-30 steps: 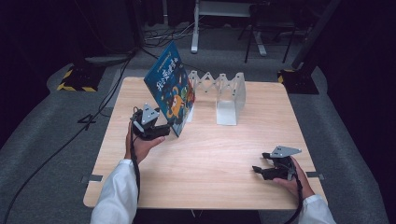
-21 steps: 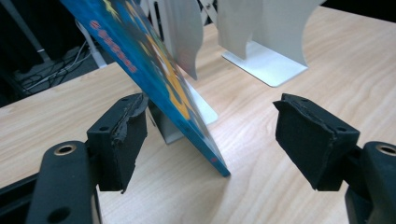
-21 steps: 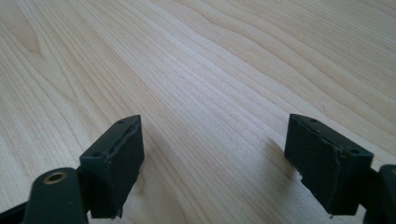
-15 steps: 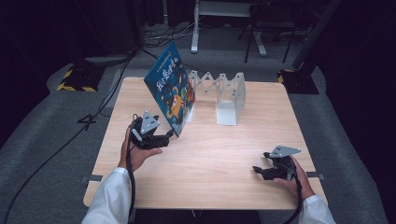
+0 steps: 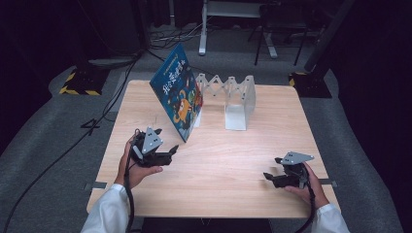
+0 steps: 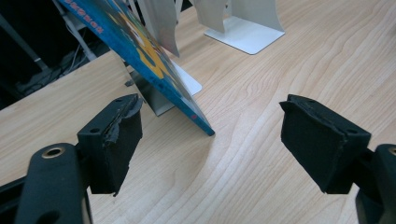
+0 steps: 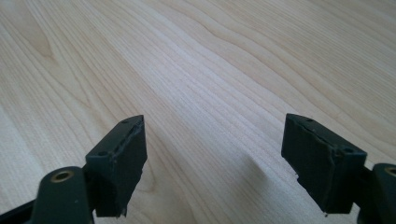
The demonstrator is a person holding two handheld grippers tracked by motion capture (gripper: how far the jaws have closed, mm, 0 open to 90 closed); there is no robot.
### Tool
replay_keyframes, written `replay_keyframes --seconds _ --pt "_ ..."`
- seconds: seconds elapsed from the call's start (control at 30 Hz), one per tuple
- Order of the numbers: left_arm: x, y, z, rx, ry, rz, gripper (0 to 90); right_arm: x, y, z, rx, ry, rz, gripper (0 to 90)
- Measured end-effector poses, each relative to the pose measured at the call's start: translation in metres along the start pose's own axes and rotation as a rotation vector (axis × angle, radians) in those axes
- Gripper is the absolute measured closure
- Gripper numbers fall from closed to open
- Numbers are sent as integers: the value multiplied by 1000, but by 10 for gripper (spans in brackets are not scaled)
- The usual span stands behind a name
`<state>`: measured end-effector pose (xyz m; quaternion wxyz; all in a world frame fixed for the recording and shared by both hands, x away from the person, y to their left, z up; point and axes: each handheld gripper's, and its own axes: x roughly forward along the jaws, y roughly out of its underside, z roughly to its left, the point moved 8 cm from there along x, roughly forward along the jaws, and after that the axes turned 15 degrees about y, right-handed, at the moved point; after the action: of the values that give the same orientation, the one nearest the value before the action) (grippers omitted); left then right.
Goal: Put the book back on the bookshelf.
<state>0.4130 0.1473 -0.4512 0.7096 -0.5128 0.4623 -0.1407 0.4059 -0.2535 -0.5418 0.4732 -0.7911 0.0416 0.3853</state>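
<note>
A light wooden table [image 5: 214, 174] with a visible grain carries a blue picture book with a cartoon cover [image 5: 176, 92], which is propped tilted in the far-left part of the table, nearer the far edge than the near one. Its upper edge leans away toward the far-left corner, and its lower corner rests on the table surface. The book is leaned against a white metal concertina book stand [image 5: 233, 99], which is placed near the middle of the far edge and extends toward the right of the book; the flat base plate of one divider is seen lying on the wood.

The left gripper [image 5: 165, 155] is held in a hand near the left edge, roughly halfway between the near and far edges, just short of the book's lower corner and not touching it. In the left gripper view the book [image 6: 140, 56] is seen ahead, its lower corner lying beyond the gap between the two black padded jaws, with bare wood between them. The jaws have just been opening and are set wide apart, with nothing gripped and no pad pressed on the book.

The right gripper [image 5: 271, 177] is held in a hand close to the near-right corner of the table, well apart from the book and the stand. In the right gripper view its jaws are spread wide over bare wood [image 7: 210, 70], and nothing is held between them.
</note>
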Motion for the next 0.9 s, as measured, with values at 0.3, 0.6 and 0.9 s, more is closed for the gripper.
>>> replay_keyframes --seconds 0.3,0.6,0.9 --pt "-14 18 -8 28 -5 43 198 -9 -5 4 -30 22 -2 231" --pt "-24 43 -14 50 -16 122 194 -21 -6 5 -45 41 -16 231" --pt "-27 72 -16 55 -36 211 177 -28 3 -3 -45 85 -9 224"
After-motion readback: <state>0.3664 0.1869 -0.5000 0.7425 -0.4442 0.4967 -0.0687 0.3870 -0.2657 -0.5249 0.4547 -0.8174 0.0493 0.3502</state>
